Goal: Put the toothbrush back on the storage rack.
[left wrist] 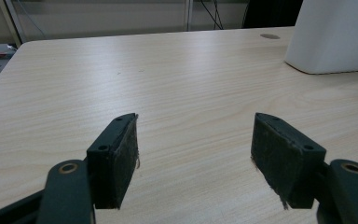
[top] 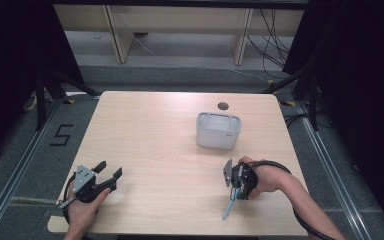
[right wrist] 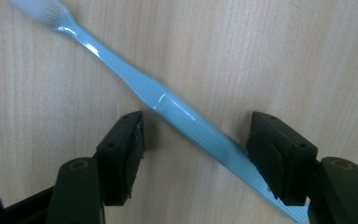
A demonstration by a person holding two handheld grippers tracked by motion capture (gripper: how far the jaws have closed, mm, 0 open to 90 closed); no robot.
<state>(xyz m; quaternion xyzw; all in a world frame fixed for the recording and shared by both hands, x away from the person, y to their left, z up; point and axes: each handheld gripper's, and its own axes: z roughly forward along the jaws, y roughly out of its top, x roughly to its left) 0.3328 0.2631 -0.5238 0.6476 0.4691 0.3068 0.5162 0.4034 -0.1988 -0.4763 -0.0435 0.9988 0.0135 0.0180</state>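
Evidently the work in hand is picking up the light blue toothbrush point(right wrist: 168, 105), which lies flat on the pale wooden table point(top: 155, 130) near its front right part, just in front of the white container point(top: 218, 130) that stands upright and open-topped toward the back. The right gripper point(right wrist: 196, 140) points straight down over the brush, and in the right gripper view its jaws stand wide to either side of the handle, with the handle crossing the gap at a slant; the pads do not press on it, though the far end of the handle passes close under or beside one pad, and whether it touches there cannot be told. Coming from above makes sense for a thin thing lying flat, since the jaws can straddle it and close across its narrow width. The slant matters: the handle does not sit square to the pads, so a close from this pose would probably catch it at an angle and might turn it on the table. The bristle end points away from the jaws, which leaves the handle free as the part to seize. The left gripper point(top: 105, 175) rests at the front left of the table, well apart from the brush, jaws wide and with nothing between them; it looks parked there so as not to crowd the right hand point(top: 262, 180). The container is likely where the brush is meant to go.
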